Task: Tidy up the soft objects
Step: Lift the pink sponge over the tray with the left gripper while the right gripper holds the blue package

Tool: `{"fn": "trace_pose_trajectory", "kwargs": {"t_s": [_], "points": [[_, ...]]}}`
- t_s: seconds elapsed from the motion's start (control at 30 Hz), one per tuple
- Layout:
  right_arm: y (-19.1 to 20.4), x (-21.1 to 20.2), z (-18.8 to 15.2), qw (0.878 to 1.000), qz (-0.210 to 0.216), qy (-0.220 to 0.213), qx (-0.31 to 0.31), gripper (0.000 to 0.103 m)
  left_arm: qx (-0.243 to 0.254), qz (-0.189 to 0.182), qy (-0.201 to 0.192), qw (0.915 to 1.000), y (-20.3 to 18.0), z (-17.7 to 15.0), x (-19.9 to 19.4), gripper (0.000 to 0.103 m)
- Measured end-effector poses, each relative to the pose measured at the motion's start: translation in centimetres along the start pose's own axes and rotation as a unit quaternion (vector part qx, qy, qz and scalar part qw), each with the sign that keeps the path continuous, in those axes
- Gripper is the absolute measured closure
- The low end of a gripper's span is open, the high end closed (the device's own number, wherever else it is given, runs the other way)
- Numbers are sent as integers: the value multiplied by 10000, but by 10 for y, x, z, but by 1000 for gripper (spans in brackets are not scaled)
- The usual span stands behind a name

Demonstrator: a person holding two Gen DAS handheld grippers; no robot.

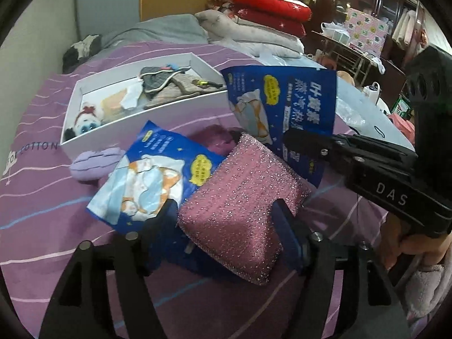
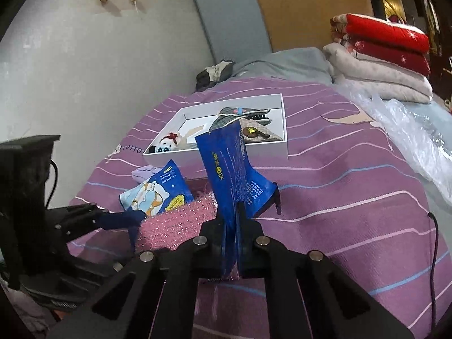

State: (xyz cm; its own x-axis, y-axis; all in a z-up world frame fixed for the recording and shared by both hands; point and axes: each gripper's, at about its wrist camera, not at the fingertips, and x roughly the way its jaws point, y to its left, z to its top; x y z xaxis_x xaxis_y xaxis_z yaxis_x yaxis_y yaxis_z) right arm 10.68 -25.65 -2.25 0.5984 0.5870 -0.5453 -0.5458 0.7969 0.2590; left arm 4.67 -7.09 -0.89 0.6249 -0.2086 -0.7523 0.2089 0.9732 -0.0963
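Observation:
My left gripper [image 1: 226, 214] has its jaws on both sides of a pink glitter sponge [image 1: 240, 206] lying on the bed, and looks shut on it. My right gripper [image 2: 233, 223] is shut on a blue packet [image 2: 228, 169] and holds it upright above the bed; it also shows in the left wrist view [image 1: 282, 101]. A second blue packet [image 1: 152, 178] with a cartoon print lies left of the sponge. A lilac soft pouch [image 1: 93, 162] lies in front of a white box [image 1: 158, 107]. The box holds a panda toy [image 1: 84, 124] and grey fabric items [image 1: 166, 84].
Purple striped bedsheet [image 1: 42, 226] covers the bed. Folded red and beige quilts [image 1: 262, 19] are stacked at the far end. Clear plastic wrap [image 2: 409, 130] lies along the right edge. A wall [image 2: 84, 56] runs along the bed's left side.

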Motion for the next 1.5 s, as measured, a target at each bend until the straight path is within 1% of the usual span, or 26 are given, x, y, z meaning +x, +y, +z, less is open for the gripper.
{"fn": "trace_pose_trajectory", "kwargs": {"t_s": [0.03, 0.1, 0.13, 0.17, 0.2, 0.27, 0.3, 0.37, 0.47, 0.67, 0.87, 1.1, 1.3, 1.5], "points": [[-1, 0, -1, 10000, 25, 3, 39, 99, 24, 44, 0, 10000, -2, 0, 1, 34], [-5, -1, -1, 9999, 79, -10, 120, 99, 71, 140, 13, 9999, -4, -3, 1, 47], [-6, -1, -2, 9998, 104, -17, 152, 99, 74, 159, 39, 9998, -4, -3, 2, 50], [-7, -2, -2, 9998, 127, -29, 178, 99, 81, 168, 71, 9998, -6, -4, 3, 56], [-8, -2, -2, 9997, 135, -36, 183, 99, 77, 132, 102, 9998, -8, -5, 3, 63], [-7, -3, -2, 9997, 134, -51, 172, 99, -99, -46, 183, 9998, -5, -5, 3, 70], [-6, -4, -2, 9998, 136, -67, 155, 99, -276, -165, 200, 9993, -1, -5, 2, 73], [-5, -5, -2, 9998, 142, -97, 127, 99, -543, -336, 165, 9978, 6, -5, -2, 75], [-5, -7, -1, 9998, 142, -130, 112, 99, -626, -347, 34, 9974, 7, -5, -12, 77], [0, -10, 1, 9997, 155, -177, 31, 99, -621, -406, -254, 9969, 4, 3, -30, 77], [7, -20, 11, 9994, 194, -289, -87, 99, -691, -268, -471, 9961, 13, 16, -44, 77], [9, -21, 32, 9990, 172, -359, -206, 99, -1022, -50, -682, 9924, 47, 34, -53, 77], [16, -15, 54, 9980, 119, -399, -483, 99, -1278, 182, -804, 9884, 76, 51, -55, 76], [17, 4, 80, 9969, 68, -429, -662, 99, -1603, 500, -774, 9828, 111, 70, -40, 76]]}}
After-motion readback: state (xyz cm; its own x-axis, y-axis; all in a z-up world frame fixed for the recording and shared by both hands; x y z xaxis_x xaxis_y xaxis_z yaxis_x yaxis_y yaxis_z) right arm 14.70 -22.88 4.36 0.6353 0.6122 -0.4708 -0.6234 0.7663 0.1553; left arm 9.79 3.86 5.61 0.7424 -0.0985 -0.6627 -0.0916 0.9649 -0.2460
